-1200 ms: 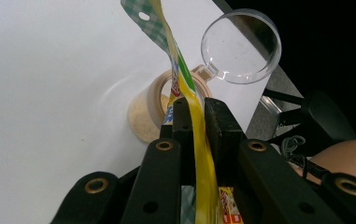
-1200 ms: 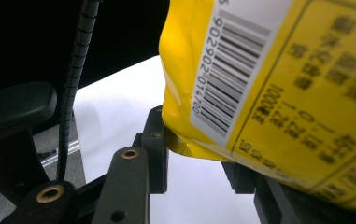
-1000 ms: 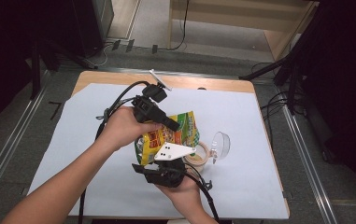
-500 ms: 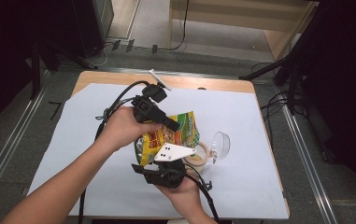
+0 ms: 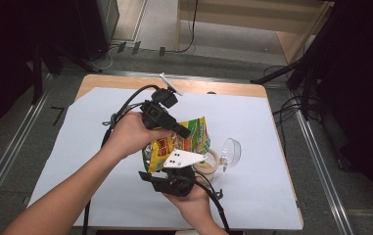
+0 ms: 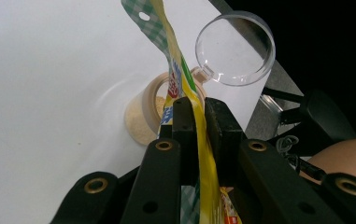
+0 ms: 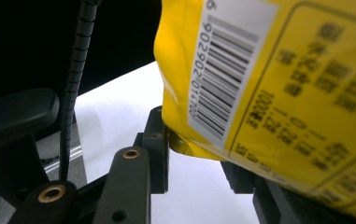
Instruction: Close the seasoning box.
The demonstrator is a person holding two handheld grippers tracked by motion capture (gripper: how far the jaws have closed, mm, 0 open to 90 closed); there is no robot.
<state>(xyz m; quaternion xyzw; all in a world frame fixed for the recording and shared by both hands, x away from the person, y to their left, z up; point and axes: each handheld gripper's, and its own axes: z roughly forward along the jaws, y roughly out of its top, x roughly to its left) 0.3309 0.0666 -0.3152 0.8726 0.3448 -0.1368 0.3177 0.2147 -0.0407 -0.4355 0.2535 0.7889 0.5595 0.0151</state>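
A yellow and green snack bag point(image 5: 186, 142) hangs tilted over a small round jar point(image 5: 209, 162) of beige powder, whose clear lid point(image 5: 231, 152) is flipped open to the right. My left gripper point(image 5: 186, 132) comes in from the upper left and is shut on the bag's flat top edge point(image 6: 173, 70); in the left gripper view the jar point(image 6: 140, 116) and lid point(image 6: 234, 49) lie just beyond the jaws. My right gripper point(image 5: 174, 169) reaches up from below. The bag's barcoded bottom corner point(image 7: 283, 93) sits pinched between the right gripper's point(image 7: 195, 156) jaws.
White paper point(image 5: 282, 186) covers the wooden table point(image 5: 213, 87). A small white stick-like item point(image 5: 170, 83) lies at the far edge. Black cables point(image 5: 125, 105) trail from the left gripper across the paper. Metal rails run along both sides of the table.
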